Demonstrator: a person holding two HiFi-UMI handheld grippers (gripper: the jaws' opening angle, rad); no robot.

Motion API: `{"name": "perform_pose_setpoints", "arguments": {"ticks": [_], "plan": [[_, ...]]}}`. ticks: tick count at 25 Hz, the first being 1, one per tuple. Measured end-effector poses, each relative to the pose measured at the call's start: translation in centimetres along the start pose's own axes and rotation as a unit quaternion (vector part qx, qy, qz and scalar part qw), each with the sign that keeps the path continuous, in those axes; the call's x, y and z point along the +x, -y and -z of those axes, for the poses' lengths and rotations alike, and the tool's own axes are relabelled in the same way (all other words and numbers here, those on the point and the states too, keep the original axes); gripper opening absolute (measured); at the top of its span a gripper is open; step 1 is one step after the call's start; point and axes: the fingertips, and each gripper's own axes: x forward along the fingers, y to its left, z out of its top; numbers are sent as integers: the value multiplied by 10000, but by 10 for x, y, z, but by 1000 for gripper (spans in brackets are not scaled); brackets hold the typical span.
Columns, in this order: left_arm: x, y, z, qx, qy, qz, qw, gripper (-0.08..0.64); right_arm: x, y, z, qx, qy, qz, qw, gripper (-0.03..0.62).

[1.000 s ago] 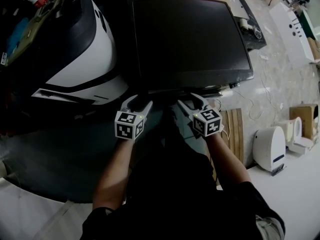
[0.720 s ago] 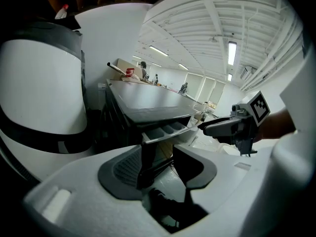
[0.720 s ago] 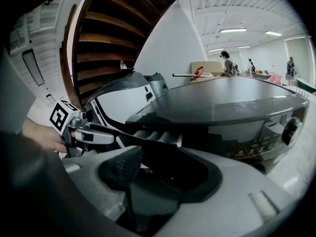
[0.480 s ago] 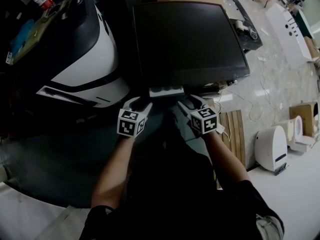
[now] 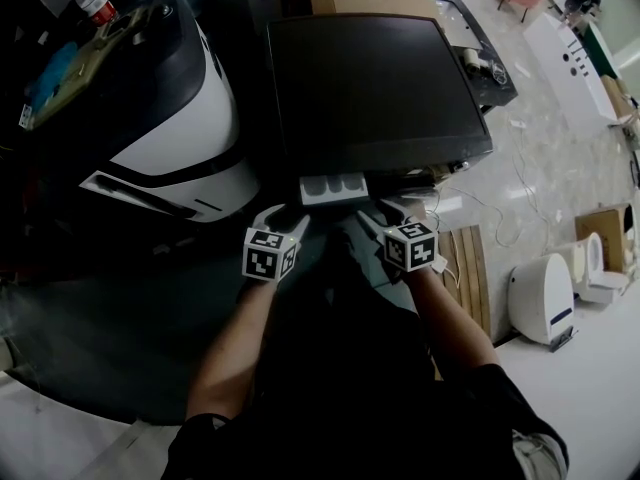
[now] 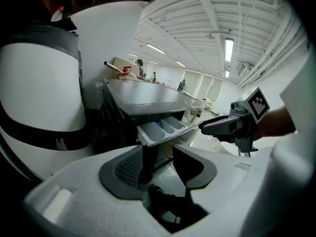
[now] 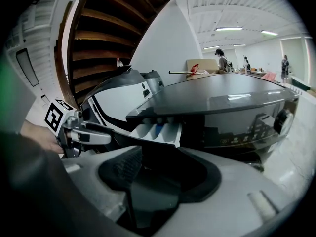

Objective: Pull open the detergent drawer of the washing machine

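The pale, glossy floor (image 5: 545,158) carries the dark-topped washing machine (image 5: 375,88), with a rounded white-and-black machine (image 5: 170,128) just beside it. Near the washer's other side lie a slatted wooden pallet (image 5: 468,268), a small white appliance (image 5: 540,296) and a cardboard box (image 5: 607,230).

No legible text: markings on washing machine control panel (image 7: 247,127) too small, bottle label (image 5: 95,3) blurred.
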Motion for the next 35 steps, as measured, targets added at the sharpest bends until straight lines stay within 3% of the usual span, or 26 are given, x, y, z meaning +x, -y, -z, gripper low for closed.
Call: {"name": "perform_pose_setpoints", "arguments": {"ticks": [4,12,16,27,35], "plan": [[-8,7,7,-40,65,64,10000,193,-7,-2,12,-185,-100,117,9997,216],[-18,17,18,-93,118,88,9998,181,-19,-12,19,56,47,127,9999,216],[-21,23,22,-153,101,38,9998,181,-25,-12,27,-103,-77,79,9999,216],[-33,48,42,-367,-118,-235,9990,181,-50,-19,55,-268,-259,-264,9990,216],[-41,64,47,-560,-63,-335,9978,213,-67,-27,59,-45,-233,-455,9987,216]]}}
